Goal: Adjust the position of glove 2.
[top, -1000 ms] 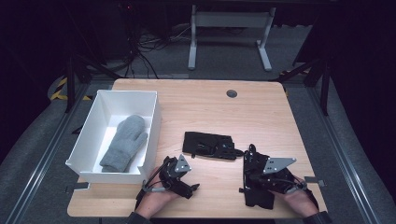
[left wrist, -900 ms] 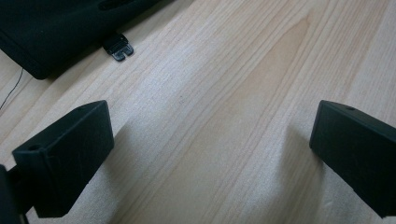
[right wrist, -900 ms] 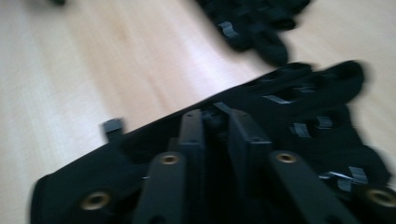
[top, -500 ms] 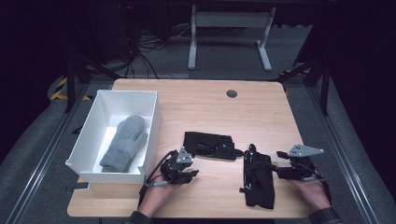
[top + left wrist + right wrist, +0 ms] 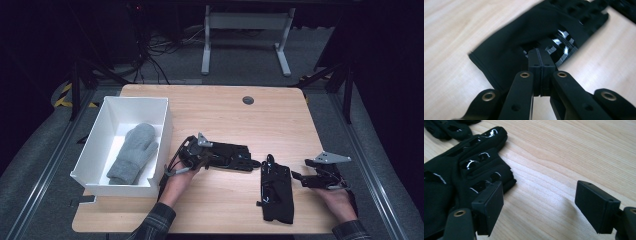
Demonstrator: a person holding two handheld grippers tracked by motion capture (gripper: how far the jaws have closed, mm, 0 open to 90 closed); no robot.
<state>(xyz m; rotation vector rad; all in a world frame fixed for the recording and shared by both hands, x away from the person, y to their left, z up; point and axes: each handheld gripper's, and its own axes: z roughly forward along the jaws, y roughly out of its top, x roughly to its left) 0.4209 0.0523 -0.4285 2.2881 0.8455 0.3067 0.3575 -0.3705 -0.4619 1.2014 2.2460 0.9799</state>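
Note:
Two black gloves lie on the wooden table (image 5: pixel 225 110). My left gripper (image 5: pixel 200 152) (image 5: pixel 541 53) has just been closing and is shut on the cuff end of the left black glove (image 5: pixel 230 156) (image 5: pixel 524 37), with fabric bunched at its tips. The other black glove (image 5: pixel 276 192) (image 5: pixel 456 170) lies flat near the front edge. My right gripper (image 5: pixel 296 177) (image 5: pixel 539 192) stands to the right of it. Its jaws have just been opening, with bare wood between them and its left jaw at the glove's edge.
A white box (image 5: pixel 160 130) at the table's left holds a grey mitten (image 5: pixel 132 152). A round grommet (image 5: pixel 248 100) sits near the far edge. Dark floor, cables and a desk frame lie beyond the table.
My left gripper moved forward to the left glove's cuff and closed on it. My right gripper let go of the other glove, slid off to the right and opened.

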